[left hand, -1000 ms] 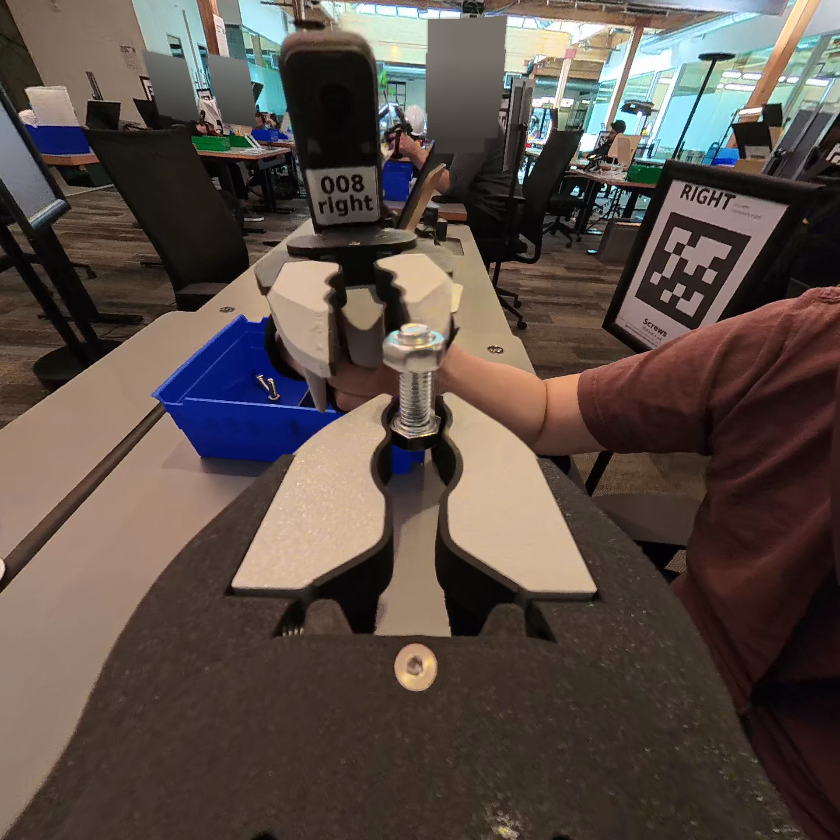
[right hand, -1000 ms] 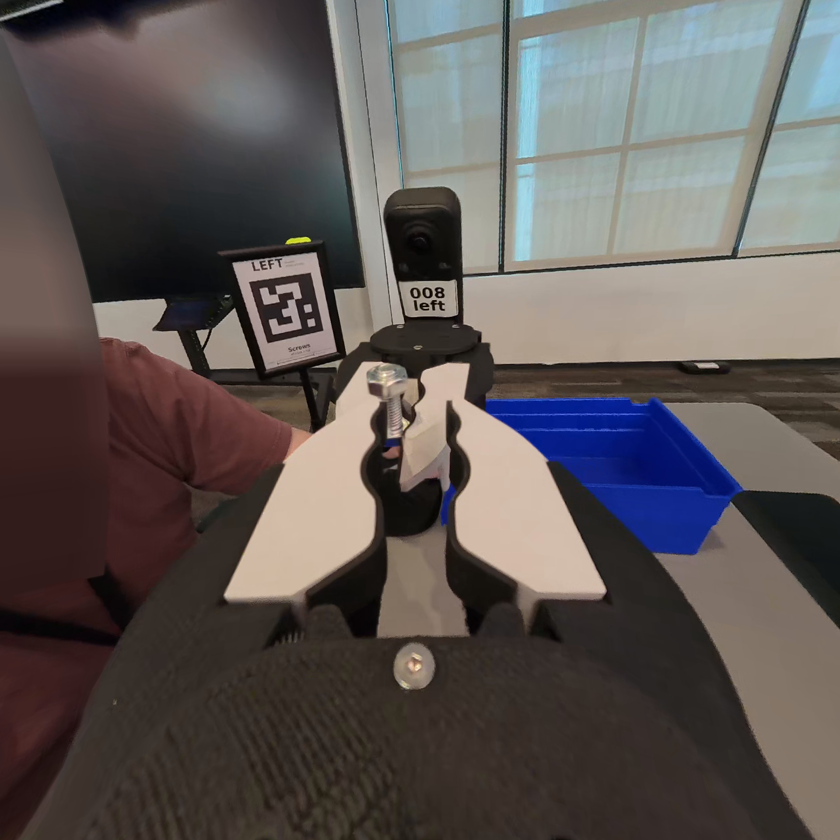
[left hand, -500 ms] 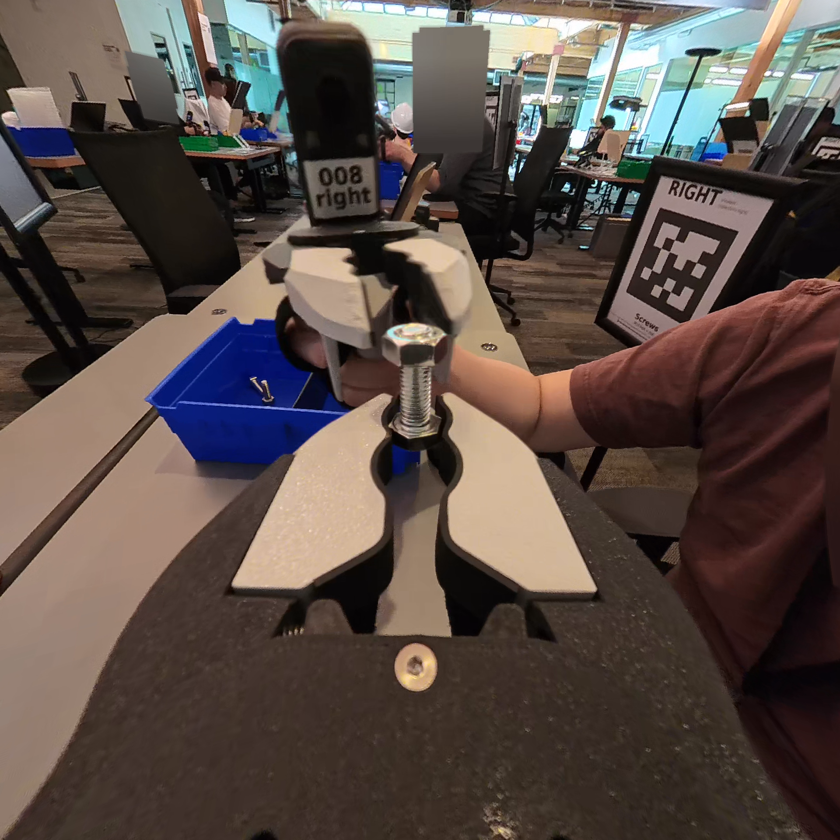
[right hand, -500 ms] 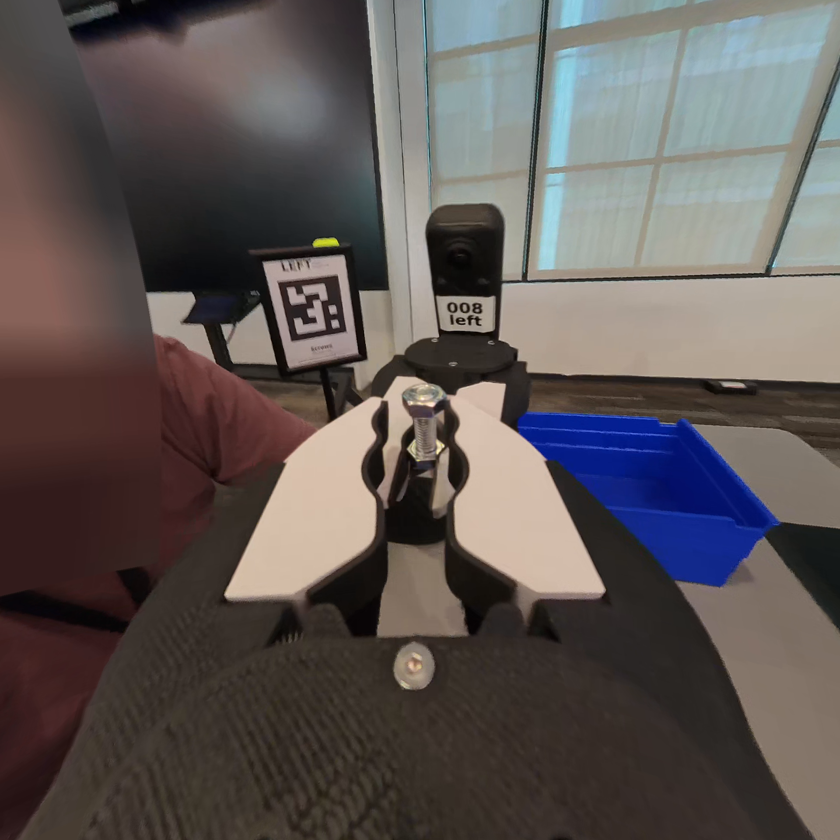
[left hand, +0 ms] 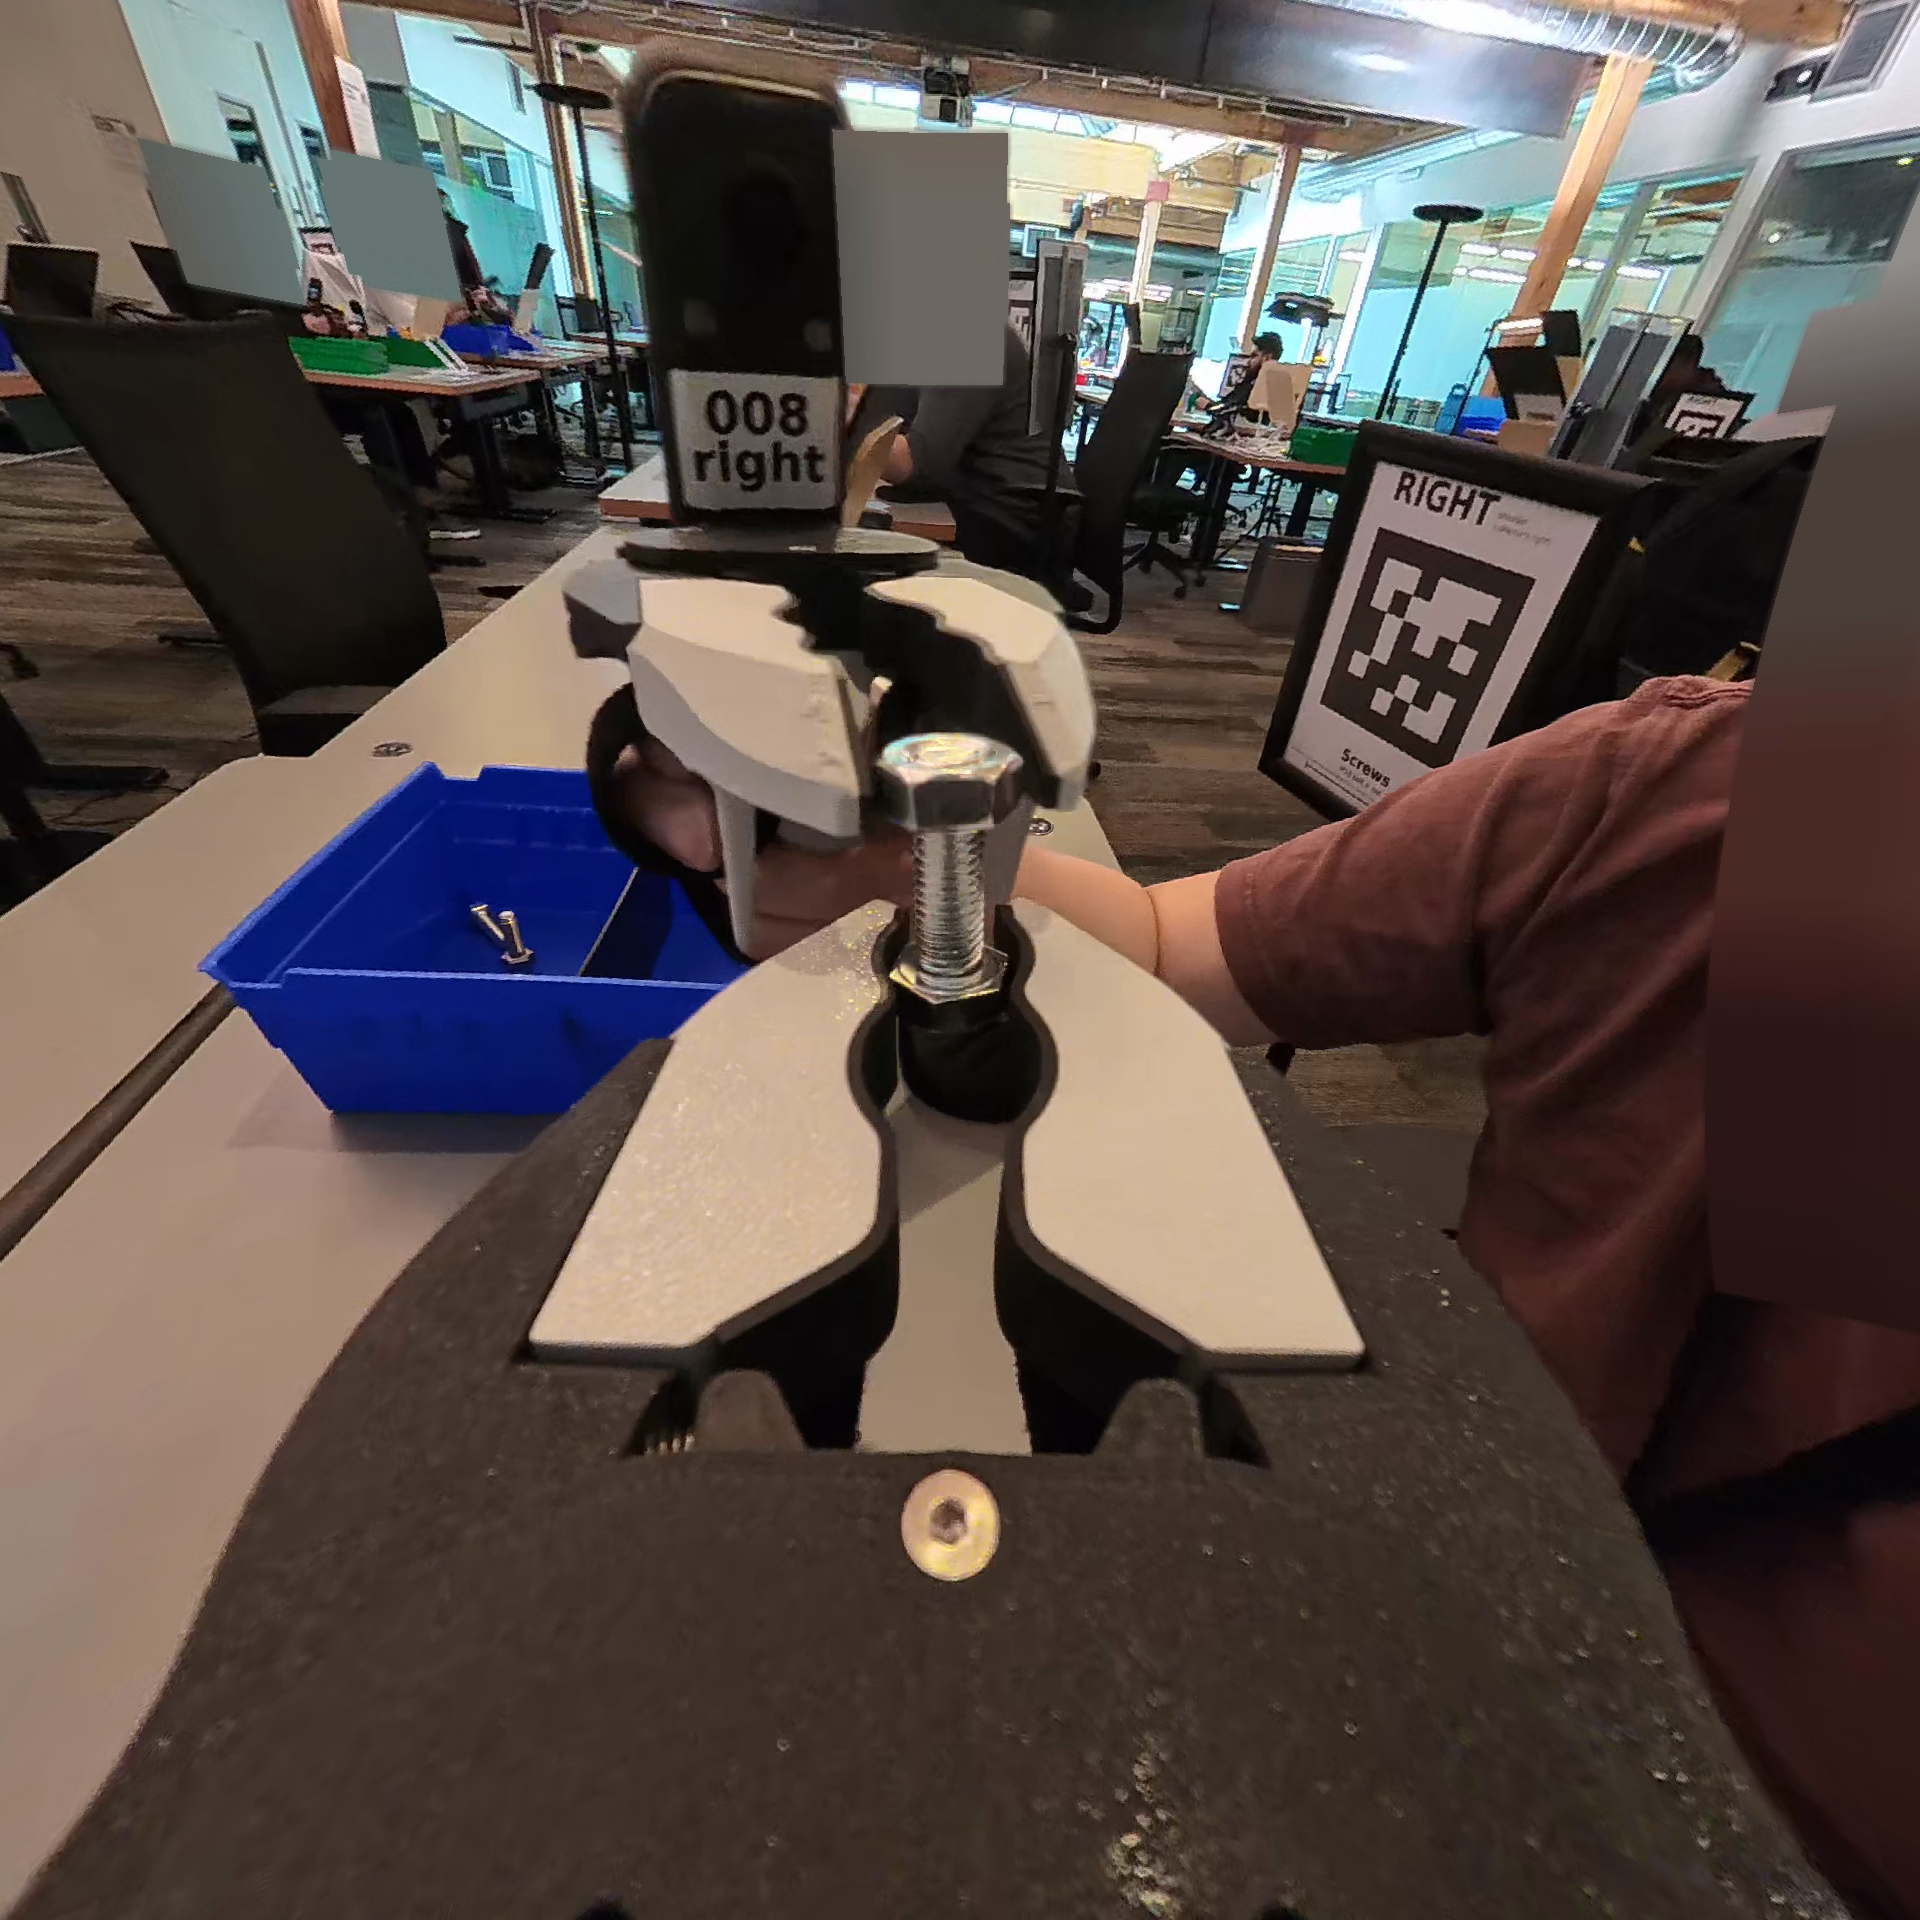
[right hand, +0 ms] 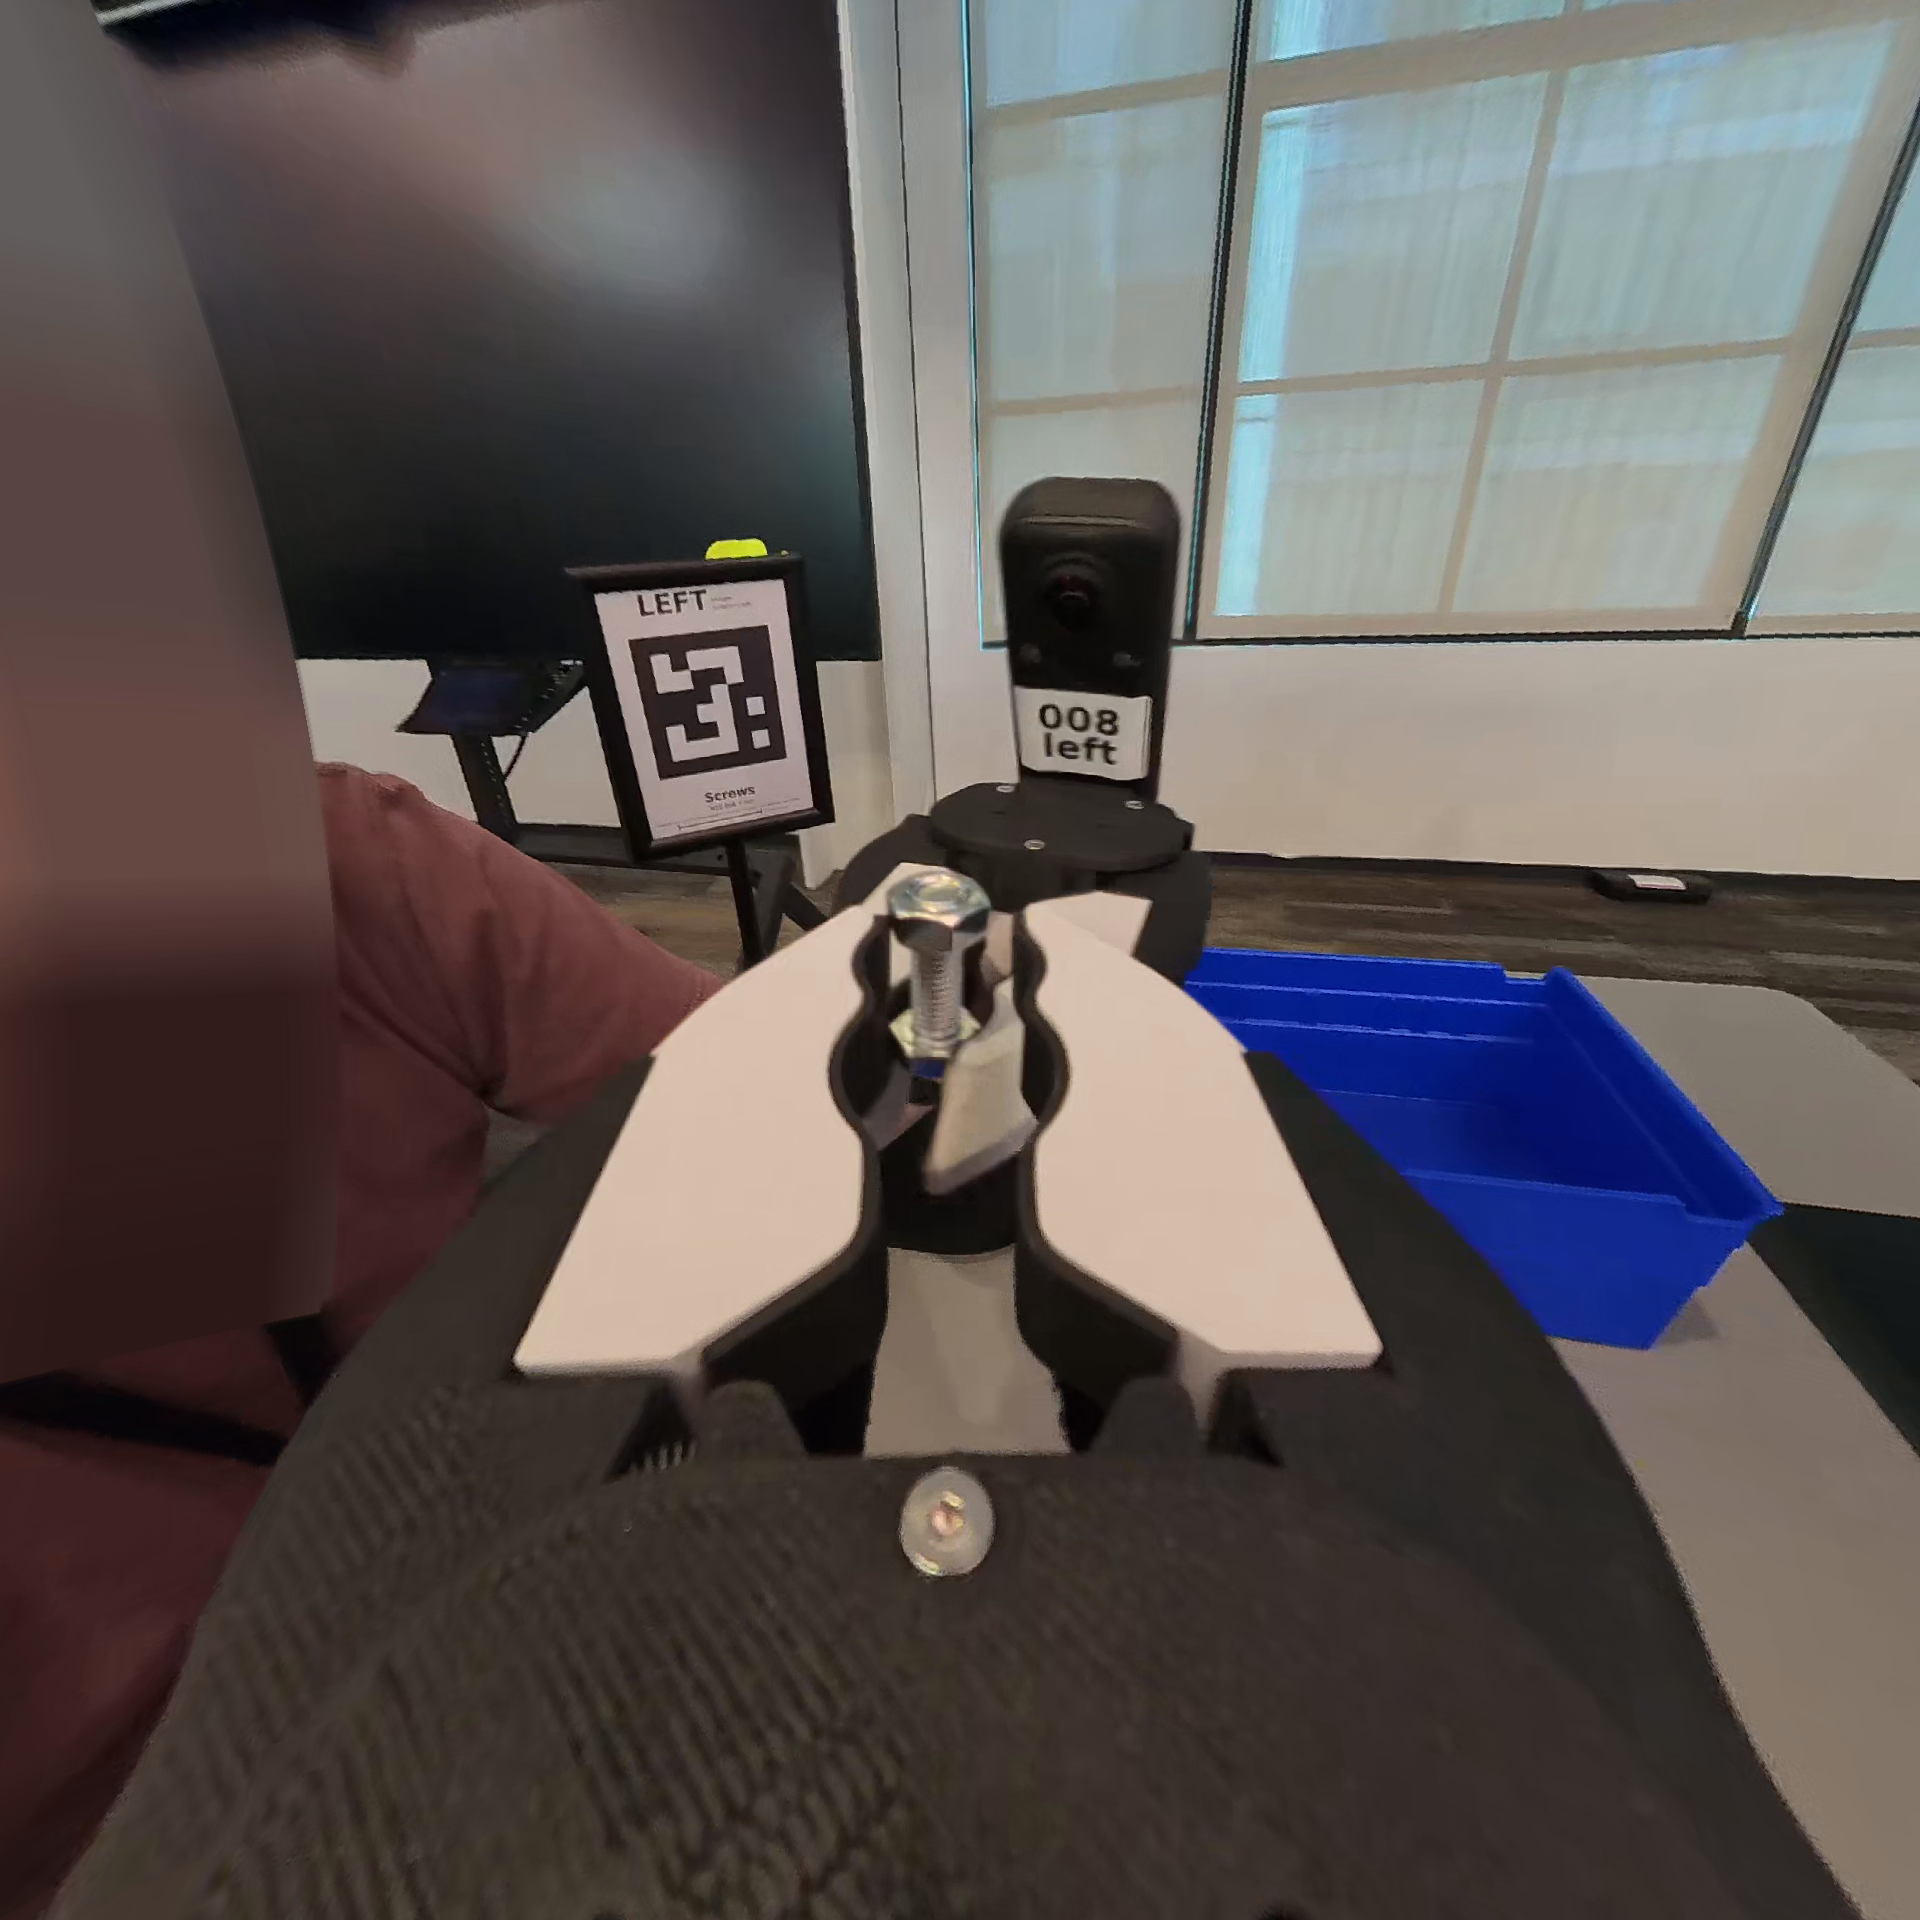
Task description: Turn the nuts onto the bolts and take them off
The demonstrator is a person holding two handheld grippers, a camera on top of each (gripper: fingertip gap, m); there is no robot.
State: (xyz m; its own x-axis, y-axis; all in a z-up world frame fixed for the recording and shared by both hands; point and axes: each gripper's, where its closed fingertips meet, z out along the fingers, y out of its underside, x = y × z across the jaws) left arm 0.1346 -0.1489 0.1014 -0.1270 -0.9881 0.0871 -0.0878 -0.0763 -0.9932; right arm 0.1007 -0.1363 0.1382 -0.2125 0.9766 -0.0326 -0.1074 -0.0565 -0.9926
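Note:
A silver bolt (left hand: 948,883) stands upright with its hex head on top and a nut (left hand: 948,977) low on its thread. My left gripper (left hand: 948,935) is shut on the nut and holds the bolt above the table. My right gripper (right hand: 948,920) faces it, partly open. Its jaws stand on either side of the bolt's head (right hand: 935,904), with a small gap showing on the right side. The right gripper also shows in the left wrist view (left hand: 868,862), tilted over the bolt's head. One finger (right hand: 977,1091) of the left gripper shows under the nut (right hand: 932,1032).
A blue bin (left hand: 416,997) sits on the grey table (left hand: 156,1351) behind the grippers, with two small bolts (left hand: 499,930) inside; it also shows in the right wrist view (right hand: 1558,1143). Framed marker signs (left hand: 1434,634) (right hand: 717,707) stand beyond the table. The person's arm (left hand: 1455,914) is close by. Spacing between my two grippers at the tips: around 4 cm.
The right gripper has shifted sideways, so the bolt's head went from the left jaw to between the jaws. The left gripper stays shut on the nut.

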